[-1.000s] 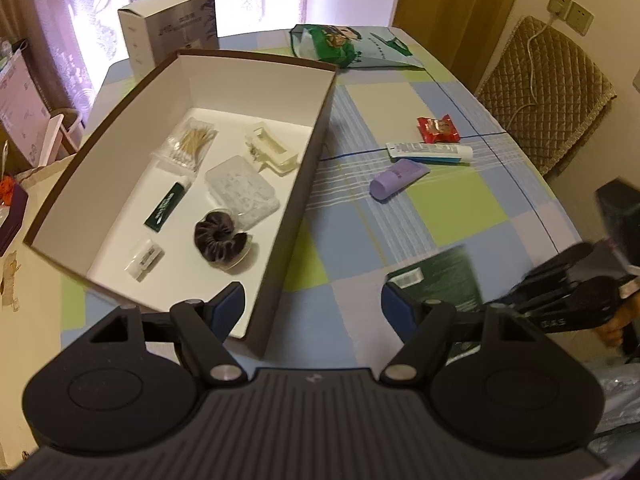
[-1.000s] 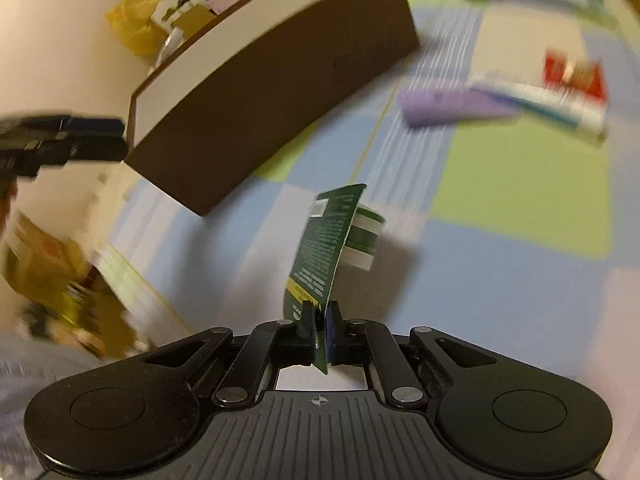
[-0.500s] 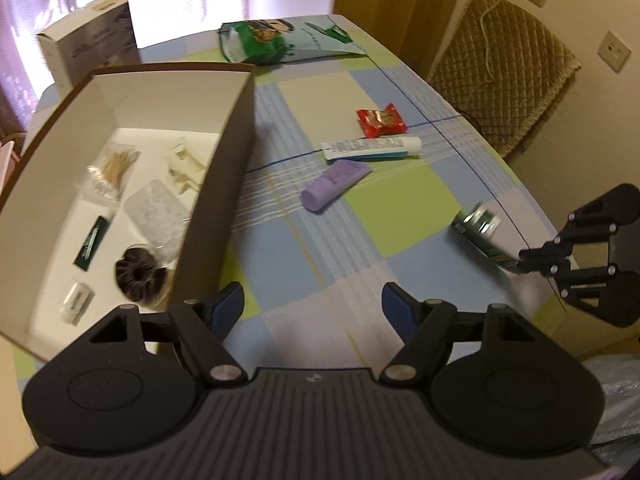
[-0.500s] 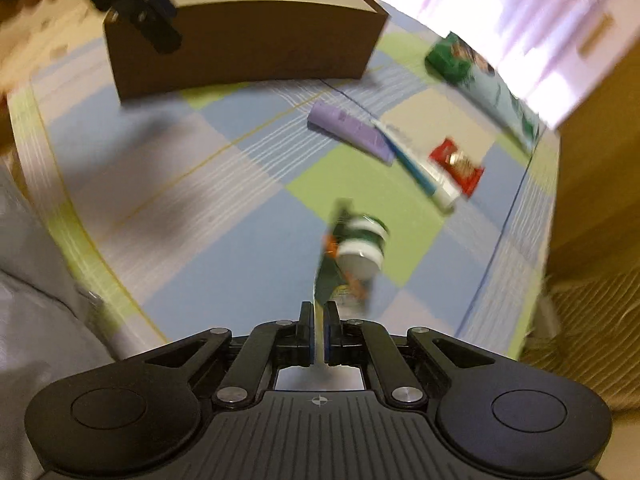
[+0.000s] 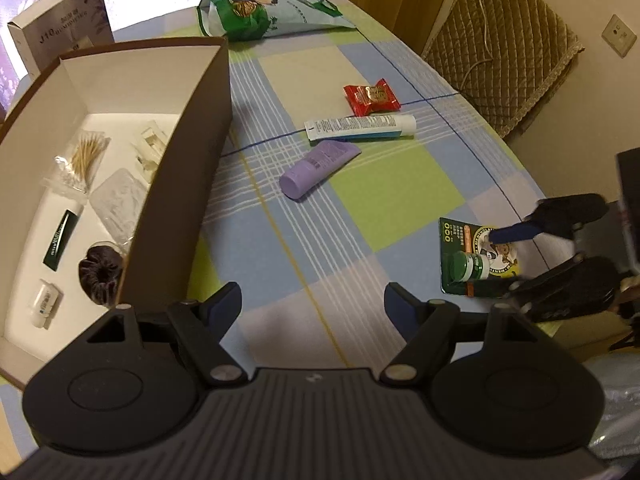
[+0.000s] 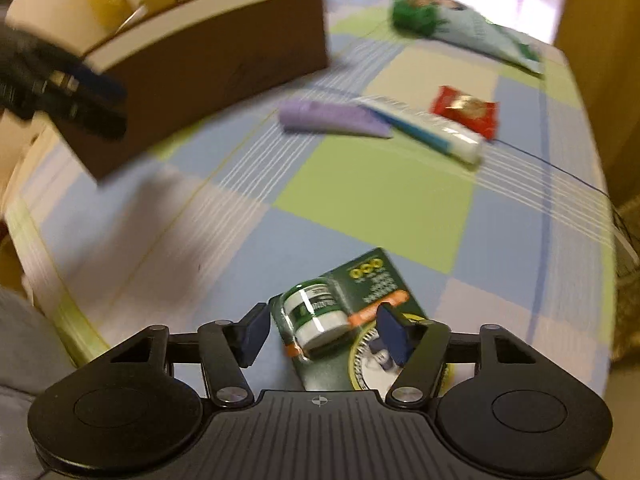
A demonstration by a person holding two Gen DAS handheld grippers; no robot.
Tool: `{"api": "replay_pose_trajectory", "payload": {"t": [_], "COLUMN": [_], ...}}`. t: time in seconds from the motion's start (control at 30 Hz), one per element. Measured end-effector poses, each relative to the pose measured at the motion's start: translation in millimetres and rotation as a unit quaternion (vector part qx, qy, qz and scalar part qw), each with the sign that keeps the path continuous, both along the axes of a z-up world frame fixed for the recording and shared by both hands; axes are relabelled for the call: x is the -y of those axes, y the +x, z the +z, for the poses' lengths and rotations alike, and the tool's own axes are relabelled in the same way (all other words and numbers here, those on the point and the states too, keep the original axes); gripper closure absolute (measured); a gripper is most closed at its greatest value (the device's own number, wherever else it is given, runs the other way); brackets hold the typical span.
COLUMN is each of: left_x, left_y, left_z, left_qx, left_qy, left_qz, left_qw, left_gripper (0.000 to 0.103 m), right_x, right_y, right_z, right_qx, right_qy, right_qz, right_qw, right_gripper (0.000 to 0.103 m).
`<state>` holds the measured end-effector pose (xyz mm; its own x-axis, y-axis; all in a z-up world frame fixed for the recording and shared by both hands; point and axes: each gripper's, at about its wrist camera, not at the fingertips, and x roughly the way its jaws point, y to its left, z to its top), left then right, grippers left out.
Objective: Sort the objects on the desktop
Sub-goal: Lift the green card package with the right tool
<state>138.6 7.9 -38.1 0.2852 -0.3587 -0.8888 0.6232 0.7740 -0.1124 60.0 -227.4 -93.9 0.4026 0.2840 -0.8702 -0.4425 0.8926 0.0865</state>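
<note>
A green blister card with a small green-and-white jar [image 6: 372,276] lies flat on the checked tablecloth near the right edge. My right gripper [image 6: 325,322] hovers over it, jaws opening; the card lies between the fingers, but the pads do not press it. In the left wrist view the card [image 5: 456,236] sits under the right gripper [image 5: 510,260]. My left gripper [image 5: 312,298] is open and holds nothing, above the cloth beside the brown box [image 5: 192,152]. A purple tube [image 5: 318,168], a white tube [image 5: 360,127] and a red candy [image 5: 371,96] lie mid-table.
The box holds cotton swabs, a hair scrunchie, sachets and small plastic cases. A green snack bag [image 5: 264,14] lies at the far end, with a white carton [image 5: 60,16] behind the box. A quilted chair back [image 5: 504,64] stands beyond the right table edge.
My right gripper carried the green card from near the box to the table's right side, laid it flat and let go. My left gripper shifted right, away from above the box.
</note>
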Motion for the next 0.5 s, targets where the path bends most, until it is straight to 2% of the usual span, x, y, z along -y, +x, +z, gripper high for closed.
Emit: {"api": "replay_pose_trajectory", "payload": {"t": [0.03, 0.13, 0.5], "left_x": [2.4, 9.7, 77.6], "left_y": [1.6, 6.9, 48.8], "left_z": [-1.8, -7.7, -42.1], "left_qx": [-0.001, -0.003, 0.007], "left_qy": [0.001, 0.003, 0.019], "left_qz": [0.000, -0.002, -0.067], "left_qw": [1.0000, 1.0000, 0.9976], "left_gripper": [0.028, 0.028, 0.029], "right_x": [-2.8, -1.4, 56.6], "right_y": [2.6, 5.8, -0.6], "right_z": [-6.1, -9.9, 2.5], "right_qx": [-0.001, -0.004, -0.021], "right_qy": [-0.005, -0.014, -0.025], "right_qz": [0.012, 0.014, -0.081], "right_qw": [1.000, 1.000, 0.996], "right_gripper": [0.067, 0.067, 0.067]}}
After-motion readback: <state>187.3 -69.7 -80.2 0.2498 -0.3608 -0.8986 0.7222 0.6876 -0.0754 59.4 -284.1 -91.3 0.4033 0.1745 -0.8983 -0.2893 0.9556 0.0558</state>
